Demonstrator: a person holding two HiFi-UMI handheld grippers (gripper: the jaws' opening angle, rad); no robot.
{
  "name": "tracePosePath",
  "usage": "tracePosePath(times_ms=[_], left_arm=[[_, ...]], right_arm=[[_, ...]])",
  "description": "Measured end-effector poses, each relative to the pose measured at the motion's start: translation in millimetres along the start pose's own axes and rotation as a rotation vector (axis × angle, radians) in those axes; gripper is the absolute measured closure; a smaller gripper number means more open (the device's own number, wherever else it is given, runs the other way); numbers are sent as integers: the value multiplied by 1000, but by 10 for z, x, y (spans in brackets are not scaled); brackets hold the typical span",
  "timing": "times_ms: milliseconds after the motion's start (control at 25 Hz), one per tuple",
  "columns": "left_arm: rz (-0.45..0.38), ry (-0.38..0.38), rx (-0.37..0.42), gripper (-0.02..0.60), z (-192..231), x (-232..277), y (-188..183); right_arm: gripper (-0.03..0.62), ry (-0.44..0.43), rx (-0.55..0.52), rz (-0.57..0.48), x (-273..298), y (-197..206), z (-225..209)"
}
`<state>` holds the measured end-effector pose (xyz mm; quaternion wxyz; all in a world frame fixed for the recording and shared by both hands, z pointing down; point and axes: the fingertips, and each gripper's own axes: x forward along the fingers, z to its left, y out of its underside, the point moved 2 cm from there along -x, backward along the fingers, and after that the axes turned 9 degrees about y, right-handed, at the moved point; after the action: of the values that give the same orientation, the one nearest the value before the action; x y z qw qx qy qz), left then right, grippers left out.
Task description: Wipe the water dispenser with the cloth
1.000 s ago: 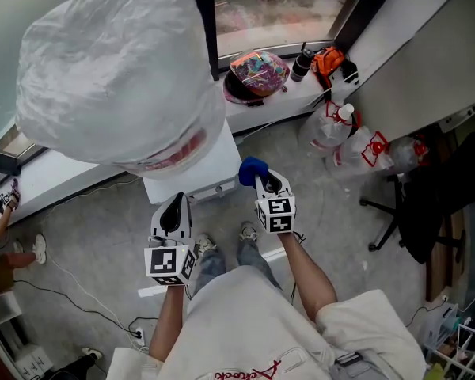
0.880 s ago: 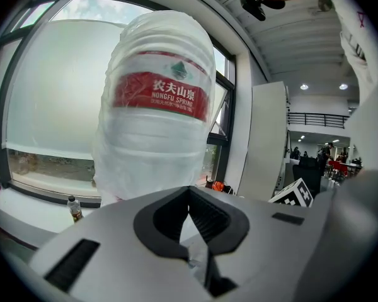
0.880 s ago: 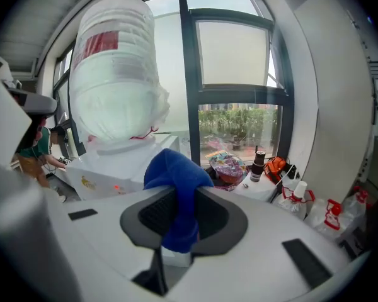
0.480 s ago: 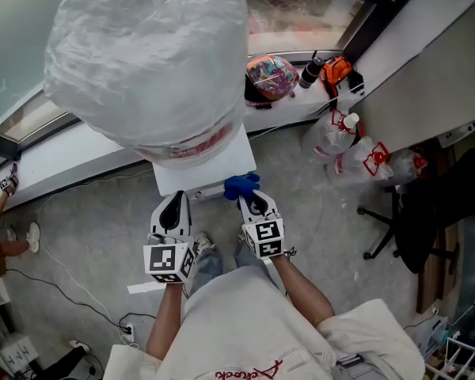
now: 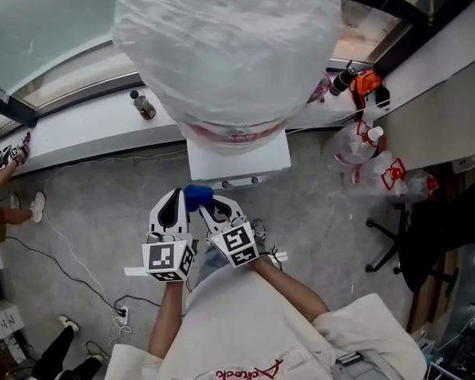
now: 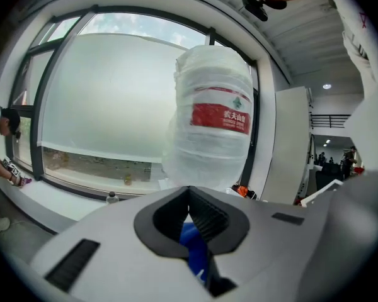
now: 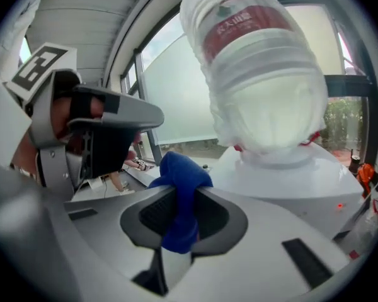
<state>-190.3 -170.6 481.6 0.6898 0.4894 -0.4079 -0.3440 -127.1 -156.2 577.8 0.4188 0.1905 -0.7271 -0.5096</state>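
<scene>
- Right claw (image 7: 179,200) clamped on the blue cloth (image 7: 176,172)
- It's swept leftward, now just beside the left claw (image 6: 190,197), whose jaws sit together, empty
- Cloth hangs near the front-left corner of the water dispenser (image 5: 239,158), seemingly off it, so the next wiping pass likely starts there

I read this as an office corner beside a wall of big windows (image 5: 47,30). A black swivel chair (image 5: 416,236) stands on the bare concrete floor (image 5: 87,204), and loose cables (image 5: 63,244) trail across it. A white water dispenser (image 5: 237,153) with a plastic-wrapped bottle (image 5: 229,46) stands against the long sill (image 5: 87,129) (clear jugs (image 5: 380,165) lie nearby).
</scene>
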Motion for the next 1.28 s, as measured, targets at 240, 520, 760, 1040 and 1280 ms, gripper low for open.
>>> tracePosePath(times_ms=[240,520,760,1040,1280], left_arm=[[-11,-63,-23,571,271,-215,18],[-6,-39,-21,571,237,-146,32],[3,32,-5,571,-18,129,3],[19,133,25,571,-447,480,-23],[34,175,38,571,-688,662,-9]], right_arm=[[516,-14,-16,-94,372,-510,97],[516,136,9,-90,412,-501,-545],[516,256,55,-74,124,-356,-1091],[516,410,107,-75,-309,-197,-1840],[516,541,128,-64,-697,-70,-2510]])
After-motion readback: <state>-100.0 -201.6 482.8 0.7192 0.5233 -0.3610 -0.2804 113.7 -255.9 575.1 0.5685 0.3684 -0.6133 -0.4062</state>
